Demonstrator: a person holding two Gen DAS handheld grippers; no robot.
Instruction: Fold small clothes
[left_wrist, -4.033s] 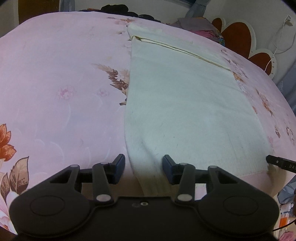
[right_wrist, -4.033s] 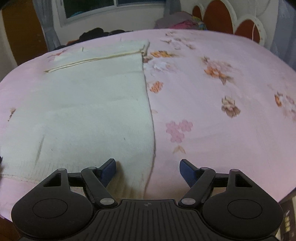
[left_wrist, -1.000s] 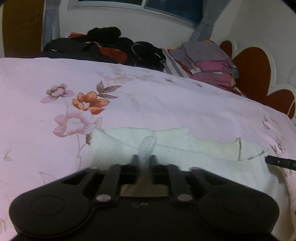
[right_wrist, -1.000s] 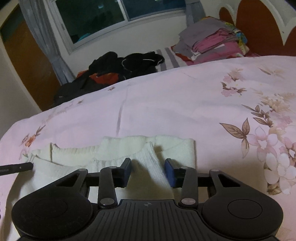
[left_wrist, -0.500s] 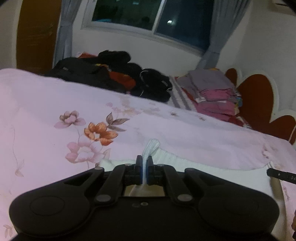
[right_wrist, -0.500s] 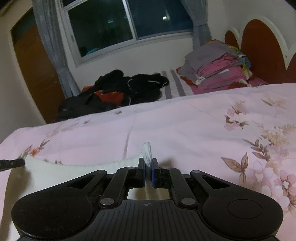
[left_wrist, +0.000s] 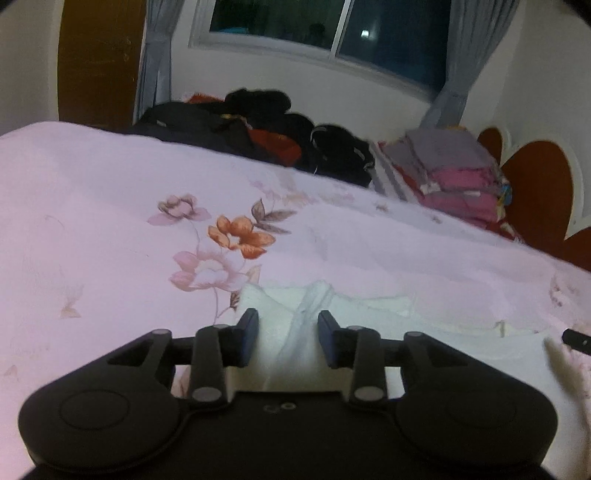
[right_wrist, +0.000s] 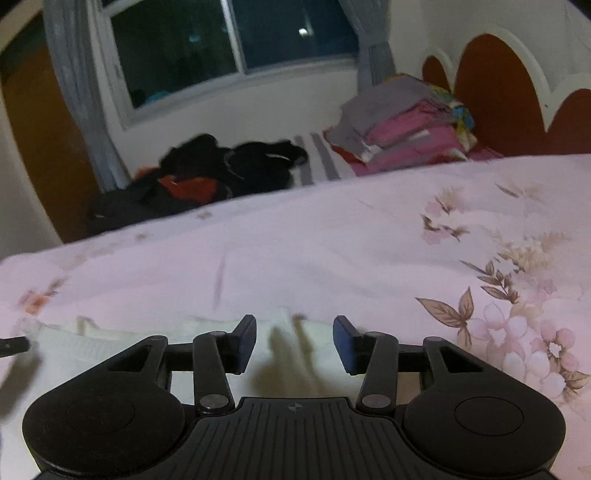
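Cream garment (left_wrist: 369, 325) lying folded on pink bedspread (left_wrist: 92, 221), long axis running across both grippers | left gripper (left_wrist: 286, 341) opening over raised corner | right gripper (right_wrist: 293, 343) opening, pads clear of cloth

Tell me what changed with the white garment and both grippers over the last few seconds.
The cream-white knitted garment, spread flat four seconds ago, is now folded over away from the cameras. Both grippers, left and right, pinched its edge and are now opening, releasing it. The pink floral bedsheet and the clothes piles behind are unchanged.

black tongs (left_wrist: 288, 336), blue pads (right_wrist: 343, 341), silver pivot screws (right_wrist: 206, 400)
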